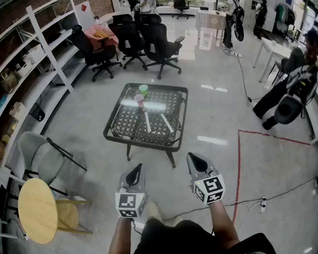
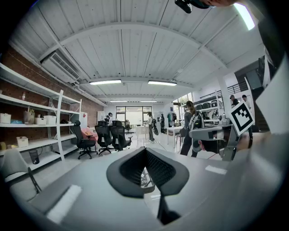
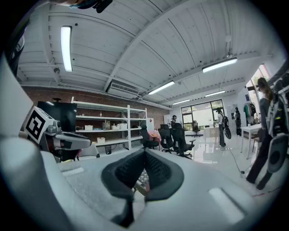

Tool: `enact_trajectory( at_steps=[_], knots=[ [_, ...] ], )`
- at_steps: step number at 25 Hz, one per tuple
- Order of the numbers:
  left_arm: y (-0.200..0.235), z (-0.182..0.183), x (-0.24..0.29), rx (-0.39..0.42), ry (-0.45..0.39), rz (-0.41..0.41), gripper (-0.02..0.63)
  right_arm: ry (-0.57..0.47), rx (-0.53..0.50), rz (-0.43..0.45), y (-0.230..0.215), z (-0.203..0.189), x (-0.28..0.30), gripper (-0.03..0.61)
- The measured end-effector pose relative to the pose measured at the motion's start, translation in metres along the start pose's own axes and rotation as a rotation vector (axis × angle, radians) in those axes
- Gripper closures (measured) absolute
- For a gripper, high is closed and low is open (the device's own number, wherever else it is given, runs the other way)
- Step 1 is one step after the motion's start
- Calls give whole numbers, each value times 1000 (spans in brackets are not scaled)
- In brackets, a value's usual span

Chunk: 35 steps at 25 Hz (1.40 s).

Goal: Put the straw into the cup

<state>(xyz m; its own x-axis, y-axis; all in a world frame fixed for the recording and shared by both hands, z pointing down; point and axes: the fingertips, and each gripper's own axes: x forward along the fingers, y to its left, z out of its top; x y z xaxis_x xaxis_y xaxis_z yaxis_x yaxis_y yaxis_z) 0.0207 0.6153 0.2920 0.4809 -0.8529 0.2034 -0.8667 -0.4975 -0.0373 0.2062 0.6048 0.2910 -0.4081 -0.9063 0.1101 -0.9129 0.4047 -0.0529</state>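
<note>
White thin straw (image 1: 147,122) and a second white straw (image 1: 167,123) lie flat on the black mesh metal table (image 1: 127,120), near the pink cup (image 1: 139,98) and green cup (image 1: 143,89); inside the cups, too small to tell. Left gripper (image 1: 136,172) and right gripper (image 1: 195,161) hover well back, jaws clenched, empty.
</note>
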Motion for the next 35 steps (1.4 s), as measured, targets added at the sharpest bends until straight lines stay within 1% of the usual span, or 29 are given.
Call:
enact_trajectory(
  at_steps=[6,11,15,18,24,30,35],
  knots=[
    [-3,-6,2,4,-3,-10,607,3,4,-6,0,-9,-3,577],
    [-13,-3,0,8,-4,-22,608,2,3,-15,-4,-4,-11,577],
    [-13,1,-1,13,-19,-18,607,-9,37,-13,-5,0,-13,577],
    [-17,0,-1,9,-21,-15,609,3,48,-8,-7,-6,-15,577],
    [-20,0,1,-1,-28,-8,607,44,20,-7,-8,-14,-20,577],
    [-11,2,24,-11,-20,-15,607,72,1,-3,-16,-17,2,577],
    [23,-2,66,-18,-18,-18,607,75,-2,-2,-28,-19,51,577]
  ],
)
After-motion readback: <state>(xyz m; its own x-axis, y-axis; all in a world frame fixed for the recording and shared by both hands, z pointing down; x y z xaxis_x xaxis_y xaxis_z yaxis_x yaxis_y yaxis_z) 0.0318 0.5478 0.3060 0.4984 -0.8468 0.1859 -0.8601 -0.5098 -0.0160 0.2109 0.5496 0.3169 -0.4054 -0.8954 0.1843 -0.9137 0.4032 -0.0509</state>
